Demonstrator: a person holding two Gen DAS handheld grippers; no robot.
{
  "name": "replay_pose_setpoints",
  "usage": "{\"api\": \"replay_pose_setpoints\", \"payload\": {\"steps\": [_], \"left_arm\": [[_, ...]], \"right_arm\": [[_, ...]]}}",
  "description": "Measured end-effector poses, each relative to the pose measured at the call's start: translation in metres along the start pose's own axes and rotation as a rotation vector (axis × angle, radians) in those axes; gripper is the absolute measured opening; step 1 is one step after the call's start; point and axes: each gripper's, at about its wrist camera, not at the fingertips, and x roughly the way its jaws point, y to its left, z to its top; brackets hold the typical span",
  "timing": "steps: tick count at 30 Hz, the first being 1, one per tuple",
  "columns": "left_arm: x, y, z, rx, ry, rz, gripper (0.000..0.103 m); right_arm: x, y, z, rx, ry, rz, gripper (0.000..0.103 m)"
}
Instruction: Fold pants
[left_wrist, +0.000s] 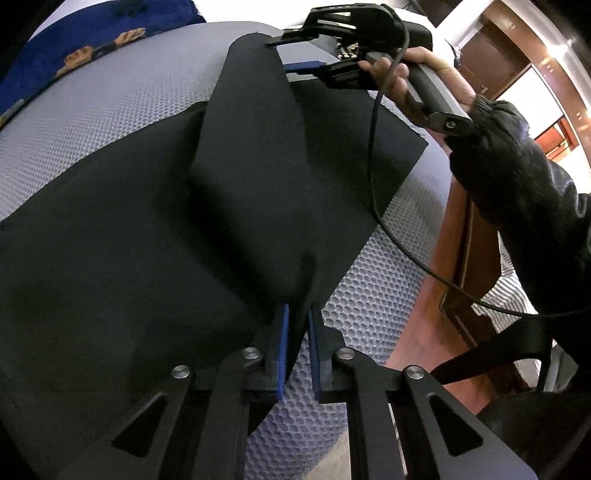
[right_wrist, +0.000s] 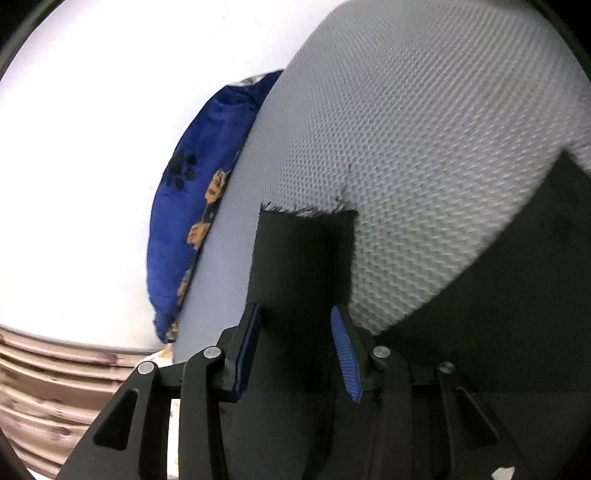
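Note:
Black pants (left_wrist: 122, 236) lie spread on a grey honeycomb mat (left_wrist: 92, 110). A raised strip of the pants (left_wrist: 255, 147) stretches between both grippers above the flat part. My left gripper (left_wrist: 297, 317) is shut on the near end of this strip. My right gripper (left_wrist: 291, 55) is seen far up in the left wrist view, at the strip's far end. In the right wrist view the right gripper (right_wrist: 295, 321) has its fingers wide apart, with a frayed edge of the pants (right_wrist: 303, 254) lying between them.
A blue pillow with orange prints (right_wrist: 195, 206) lies at the mat's far edge; it also shows in the left wrist view (left_wrist: 74, 48). A wooden bed frame (left_wrist: 439, 280) and striped cloth (left_wrist: 506, 295) are to the right. A black cable (left_wrist: 373, 147) hangs from the right gripper.

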Motion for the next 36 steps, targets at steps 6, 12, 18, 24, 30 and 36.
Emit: {"api": "replay_pose_setpoints", "payload": {"steps": [6, 12, 18, 24, 30, 36], "left_arm": [[0.007, 0.0, 0.004, -0.028, -0.006, -0.008, 0.01], [0.007, 0.012, 0.003, -0.093, -0.021, -0.046, 0.01], [0.005, 0.025, -0.001, -0.136, -0.034, -0.083, 0.01], [0.005, 0.036, -0.002, -0.175, -0.04, -0.124, 0.01], [0.005, 0.042, -0.003, -0.192, -0.044, -0.147, 0.01], [0.008, 0.042, -0.004, -0.202, -0.045, -0.154, 0.01]], "right_arm": [[0.018, 0.048, 0.014, -0.079, 0.016, -0.04, 0.011], [0.064, 0.099, 0.024, -0.15, 0.099, -0.083, 0.024], [0.074, 0.119, 0.019, -0.228, 0.115, -0.04, 0.048], [0.041, 0.1, 0.018, -0.208, 0.073, 0.032, 0.049], [0.03, 0.055, 0.001, -0.135, 0.091, -0.01, 0.049], [0.049, 0.017, -0.007, -0.041, 0.108, -0.013, 0.036]]}}
